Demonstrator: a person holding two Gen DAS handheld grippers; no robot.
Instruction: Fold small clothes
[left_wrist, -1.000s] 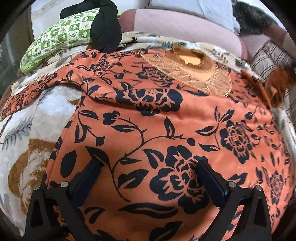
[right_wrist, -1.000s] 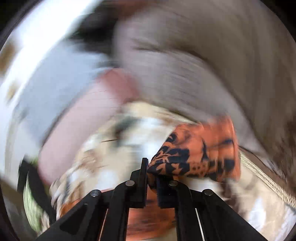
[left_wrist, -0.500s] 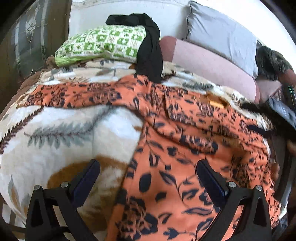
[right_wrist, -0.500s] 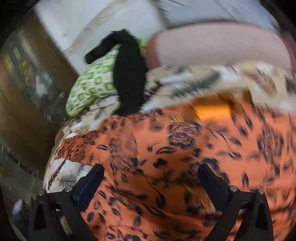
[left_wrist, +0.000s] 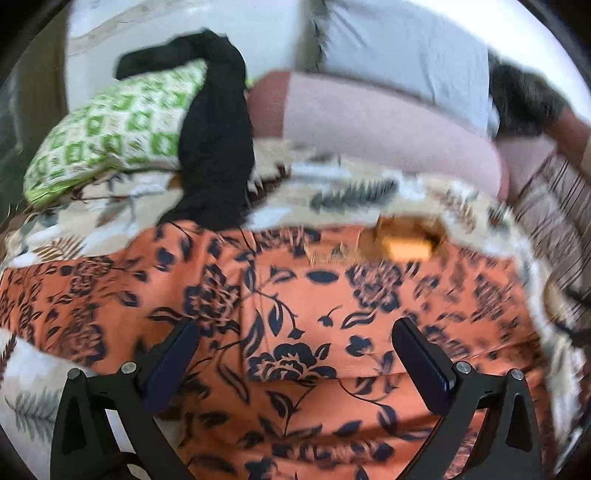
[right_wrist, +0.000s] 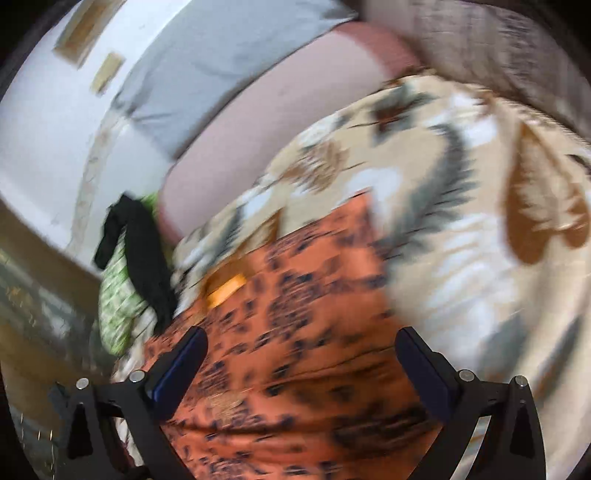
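Note:
An orange garment with dark blue flowers (left_wrist: 314, 295) lies spread on a leaf-patterned blanket (left_wrist: 351, 192), its neckline with a yellow label (left_wrist: 406, 249) at the far edge. My left gripper (left_wrist: 295, 354) hovers above the garment's middle, open, nothing between its fingers. In the right wrist view the same garment (right_wrist: 295, 332) fills the lower middle, blurred. My right gripper (right_wrist: 301, 363) stands wide open over it with nothing held. One sleeve stretches out to the left (left_wrist: 55, 295).
A green-and-white pillow (left_wrist: 110, 133) with a black garment (left_wrist: 218, 147) draped over it lies at the far left. A pink bolster (left_wrist: 388, 129) and a grey pillow (left_wrist: 406, 48) line the back. Striped fabric (left_wrist: 546, 206) sits at the right.
The right gripper let go of the orange fabric and opened wide, then swung over the garment. The left gripper moved across the garment, which now lies with one side folded in.

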